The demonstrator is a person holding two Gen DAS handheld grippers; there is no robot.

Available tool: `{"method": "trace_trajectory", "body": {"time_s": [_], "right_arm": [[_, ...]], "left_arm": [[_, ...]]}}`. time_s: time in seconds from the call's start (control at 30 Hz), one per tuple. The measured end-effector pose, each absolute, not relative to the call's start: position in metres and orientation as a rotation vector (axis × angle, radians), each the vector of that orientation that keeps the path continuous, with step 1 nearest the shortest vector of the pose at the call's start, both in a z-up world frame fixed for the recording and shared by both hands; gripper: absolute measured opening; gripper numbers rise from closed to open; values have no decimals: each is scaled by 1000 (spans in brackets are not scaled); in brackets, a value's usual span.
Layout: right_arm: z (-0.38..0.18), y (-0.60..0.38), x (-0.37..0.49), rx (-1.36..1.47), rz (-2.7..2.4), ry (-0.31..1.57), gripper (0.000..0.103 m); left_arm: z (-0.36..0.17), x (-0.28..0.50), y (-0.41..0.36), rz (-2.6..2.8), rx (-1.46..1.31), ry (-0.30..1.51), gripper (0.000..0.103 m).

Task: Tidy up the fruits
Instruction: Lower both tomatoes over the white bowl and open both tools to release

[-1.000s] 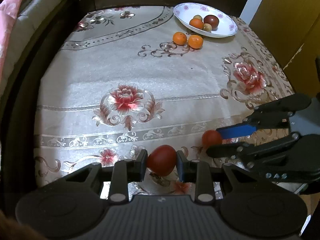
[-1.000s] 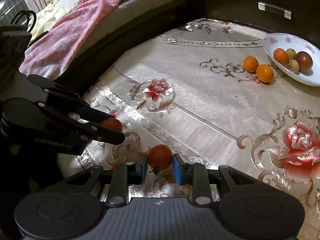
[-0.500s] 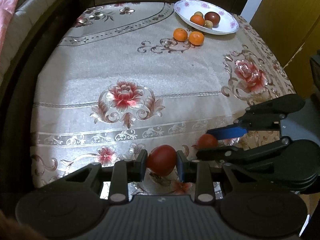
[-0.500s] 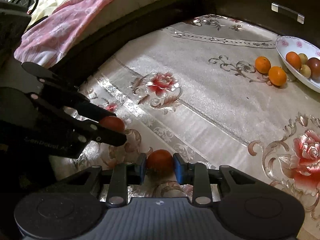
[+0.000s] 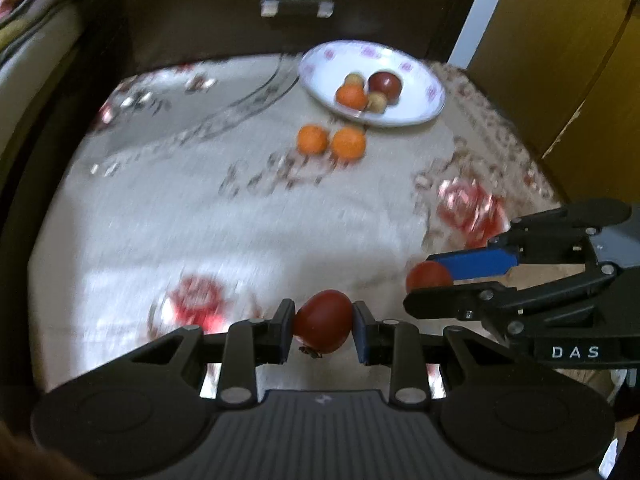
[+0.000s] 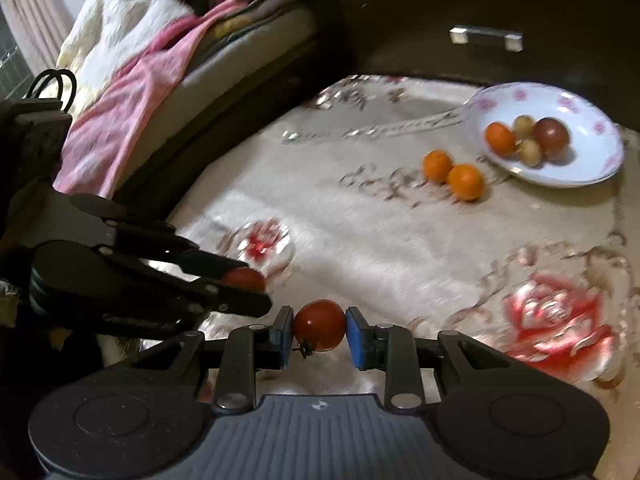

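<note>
Tomatoes: two are being carried, one in each gripper, both hanging above the near part of the tablecloth.
Left gripper: its two pads are pressing on either side of a dark red tomato, so it is closed down to the width of the fruit; a bit of stem is showing at the bottom of the tomato.
Right gripper: it is pinching a smaller red tomato between its blue pads in the same way, with the green stem poking out at the lower left.
Side by side: the two grippers are sitting close together, the right one just to the right of the left; from the left camera the right gripper's fruit is peeking out beside its blue pad.
Plate: a white plate with pink flowers is sitting at the far end of the table, holding an orange, a dark red fruit and two small pale fruits.
Oranges: two are lying loose on the cloth, touching each other, just in front of the plate and well apart from the grippers.
Surroundings: a dark drawer front with a silver handle is standing behind the plate, and a bed with a pink blanket is running along the left side of the table.
Sharpness: the cloth and far fruit are looking blurred in both views.
</note>
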State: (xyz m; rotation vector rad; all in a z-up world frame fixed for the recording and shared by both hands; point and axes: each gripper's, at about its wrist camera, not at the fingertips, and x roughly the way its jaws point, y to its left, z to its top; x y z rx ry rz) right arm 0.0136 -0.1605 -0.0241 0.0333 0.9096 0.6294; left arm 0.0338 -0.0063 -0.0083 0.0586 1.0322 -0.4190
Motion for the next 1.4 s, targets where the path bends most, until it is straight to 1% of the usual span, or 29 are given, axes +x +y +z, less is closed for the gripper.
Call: {"method": "trace_trajectory", "body": {"time_s": [0.47, 0.8, 1.03, 1.27, 1.33, 1.4], "right_arm": [[7, -223, 76, 113, 482, 787, 23], [-1, -246, 134, 120, 406, 756, 23], [-15, -251, 155, 111, 380, 749, 24], [-19, -260, 165, 127, 355, 738, 32], [-18, -261, 164, 125, 348, 733, 33], [-19, -262, 165, 130, 344, 733, 34]], "left_arm": [[12, 117, -58, -492, 78, 925, 38], [9, 188, -91, -495, 81, 876, 38], [2, 216, -100, -474, 93, 855, 38], [-9, 224, -103, -456, 78, 873, 39], [-8, 224, -103, -454, 72, 873, 39], [-6, 224, -103, -454, 70, 868, 42]]}}
